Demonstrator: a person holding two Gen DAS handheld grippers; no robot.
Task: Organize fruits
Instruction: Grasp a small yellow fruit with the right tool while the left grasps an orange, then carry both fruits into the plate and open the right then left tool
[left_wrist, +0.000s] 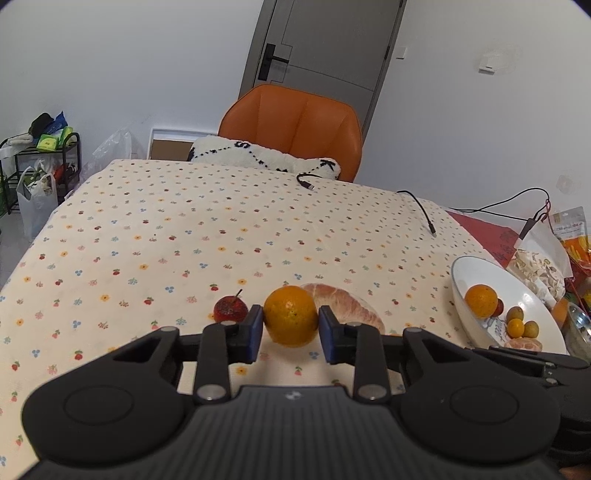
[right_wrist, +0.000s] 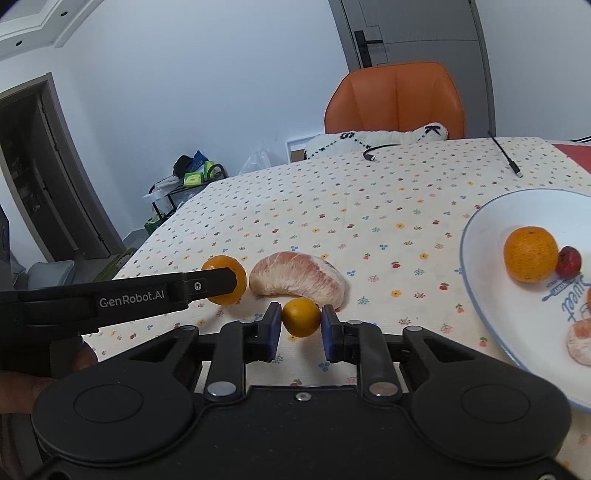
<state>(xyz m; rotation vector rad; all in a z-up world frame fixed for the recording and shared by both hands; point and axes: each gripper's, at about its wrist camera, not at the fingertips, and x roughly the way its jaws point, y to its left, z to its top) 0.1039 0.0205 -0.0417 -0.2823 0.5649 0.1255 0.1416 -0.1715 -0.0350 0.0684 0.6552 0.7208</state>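
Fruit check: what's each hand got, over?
Left gripper shut on orange. Right gripper shut on kumquat. Both still on the cloth. Pomelo wedge just behind; plate path open.

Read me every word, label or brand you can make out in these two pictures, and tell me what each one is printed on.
"GenRobot.AI": on the side of the left gripper, seen from the right wrist.
"Sweet": blue script inside the white bowl; the smaller print beside it is too small to read.
"S" and "K": black letters on the white cushion on the chair.
Snack packet label: too blurred to read.
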